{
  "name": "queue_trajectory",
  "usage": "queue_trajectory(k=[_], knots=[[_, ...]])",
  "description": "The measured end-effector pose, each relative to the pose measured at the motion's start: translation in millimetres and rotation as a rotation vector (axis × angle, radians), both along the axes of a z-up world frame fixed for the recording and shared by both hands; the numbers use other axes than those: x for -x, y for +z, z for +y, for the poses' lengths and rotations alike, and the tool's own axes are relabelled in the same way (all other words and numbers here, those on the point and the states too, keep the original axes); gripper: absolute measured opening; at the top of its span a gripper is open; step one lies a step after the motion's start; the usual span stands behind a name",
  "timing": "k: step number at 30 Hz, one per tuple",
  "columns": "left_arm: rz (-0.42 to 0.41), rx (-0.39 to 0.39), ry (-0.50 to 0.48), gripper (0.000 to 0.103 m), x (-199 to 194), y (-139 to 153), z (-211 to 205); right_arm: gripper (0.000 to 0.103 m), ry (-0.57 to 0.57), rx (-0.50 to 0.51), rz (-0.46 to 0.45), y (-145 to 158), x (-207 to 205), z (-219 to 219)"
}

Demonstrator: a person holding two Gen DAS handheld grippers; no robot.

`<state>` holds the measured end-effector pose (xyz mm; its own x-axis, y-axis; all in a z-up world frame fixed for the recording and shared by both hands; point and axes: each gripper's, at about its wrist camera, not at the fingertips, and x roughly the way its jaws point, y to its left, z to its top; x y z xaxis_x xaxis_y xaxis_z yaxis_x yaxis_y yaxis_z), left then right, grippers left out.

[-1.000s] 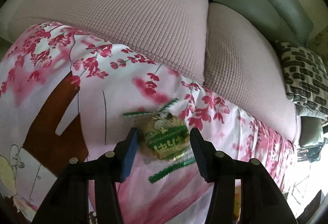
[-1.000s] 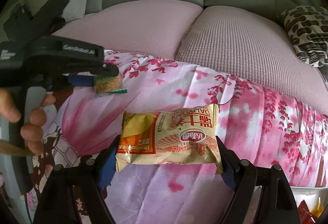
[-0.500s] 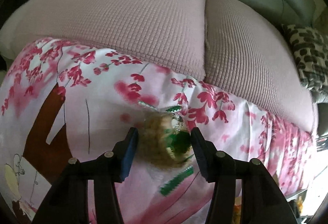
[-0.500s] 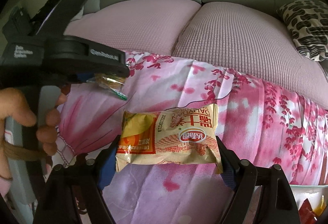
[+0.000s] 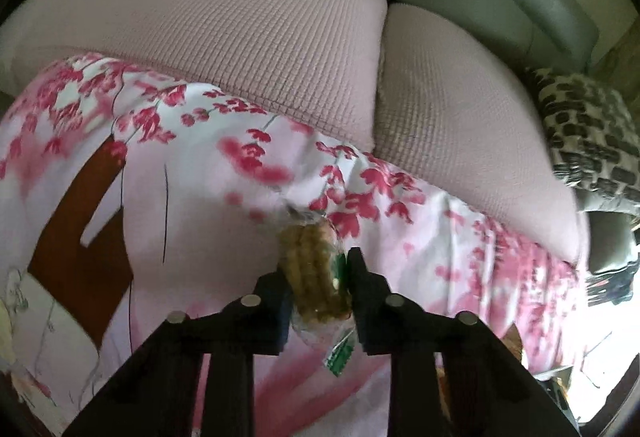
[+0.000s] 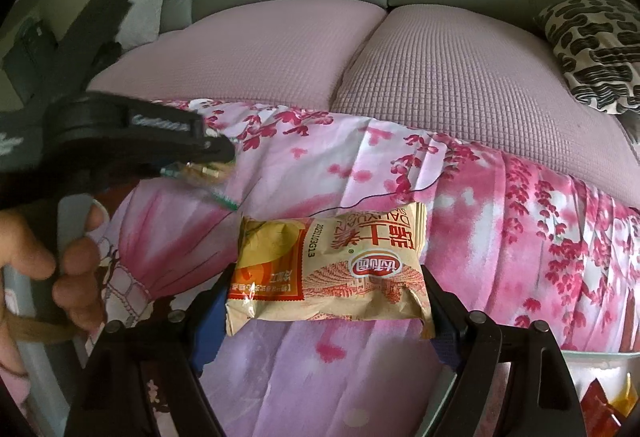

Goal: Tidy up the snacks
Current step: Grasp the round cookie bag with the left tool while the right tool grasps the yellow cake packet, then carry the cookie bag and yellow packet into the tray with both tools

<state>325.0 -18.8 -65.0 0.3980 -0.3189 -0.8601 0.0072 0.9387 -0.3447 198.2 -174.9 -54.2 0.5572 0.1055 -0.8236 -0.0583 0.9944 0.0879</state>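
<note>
My left gripper (image 5: 318, 279) has its jaws clamped on a small clear-wrapped brown snack with green-striped ends (image 5: 316, 273), lifted over the pink blossom-print sheet (image 5: 200, 197). My right gripper (image 6: 326, 311) pinches the tan and orange crinkly snack packet (image 6: 328, 269) across its width. Both look light, crushable, slippery; I'd hold mid-body gently. Open room lies ahead; the clear container's rim (image 6: 592, 357) sits lower right.

The small snack packet (image 5: 316, 269) between the left gripper's (image 5: 318, 279) fingers was motion-blurred, its print unreadable. Seen from the right wrist, that gripper (image 6: 200, 165) covered most of the packet (image 6: 200, 171). Right of the tan snack bag (image 6: 328, 269), red wrappers (image 6: 600, 413) were cut off by the frame's bottom edge, their kind unclear. The hand (image 6: 44, 269) left of the bag ran off-frame.
</note>
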Motion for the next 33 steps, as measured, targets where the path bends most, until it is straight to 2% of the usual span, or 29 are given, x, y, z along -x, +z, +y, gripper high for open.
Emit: queue_trajectory(k=[11,20,25,33], knots=[[-0.095,0.147,0.043,0.021,68.7,48.5,23.2,0.085,-0.026,-0.02,-0.033,38.2,38.5,-0.1],[-0.139,0.177,0.037,0.021,145.7,72.6,28.2,0.085,-0.117,-0.034,-0.027,63.0,94.7,-12.5],[-0.154,0.196,-0.004,0.021,188.9,85.2,13.9,0.085,-0.178,-0.049,-0.017,70.1,128.0,-28.3],[-0.134,0.231,-0.171,0.021,236.3,84.9,-33.3,0.085,-0.292,-0.029,0.009,61.5,183.8,-76.9]])
